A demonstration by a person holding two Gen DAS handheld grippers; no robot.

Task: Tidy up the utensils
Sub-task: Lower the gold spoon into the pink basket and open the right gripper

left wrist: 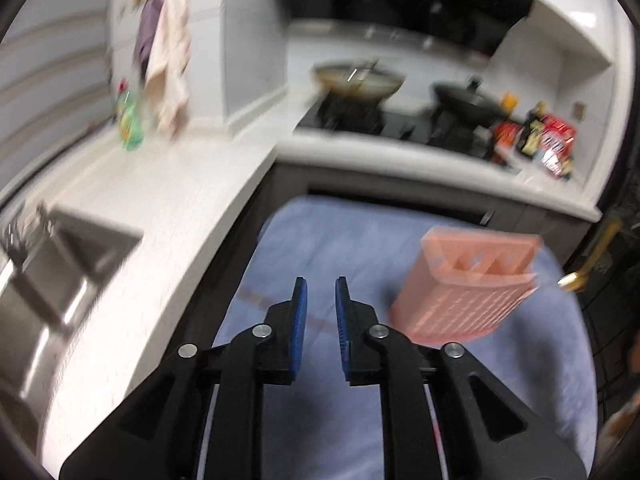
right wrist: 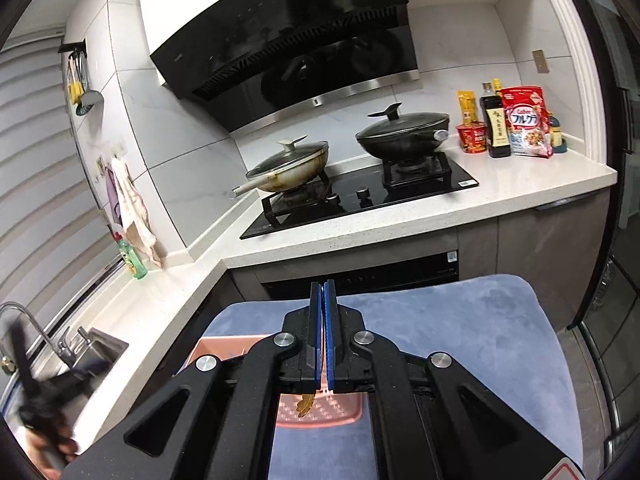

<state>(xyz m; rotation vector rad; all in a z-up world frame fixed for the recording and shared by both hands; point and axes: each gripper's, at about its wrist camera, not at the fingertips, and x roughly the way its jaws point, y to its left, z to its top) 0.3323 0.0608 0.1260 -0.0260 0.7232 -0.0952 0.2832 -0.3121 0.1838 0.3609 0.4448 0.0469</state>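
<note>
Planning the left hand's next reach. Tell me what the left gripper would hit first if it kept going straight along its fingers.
Probably the blue mat: the open left gripper points at it, left of the pink holder. The view is blurred, so depth is uncertain.

The left wrist view is heavily smeared by motion blur: the pink basket, the pans and the hanging cloths are all soft, though the gripper fingers stay sharp. The right wrist view is crisp and evenly lit by cool indoor light, with glare on the black range hood. Both pictures bend strongly at the edges and darken in the corners.
</note>
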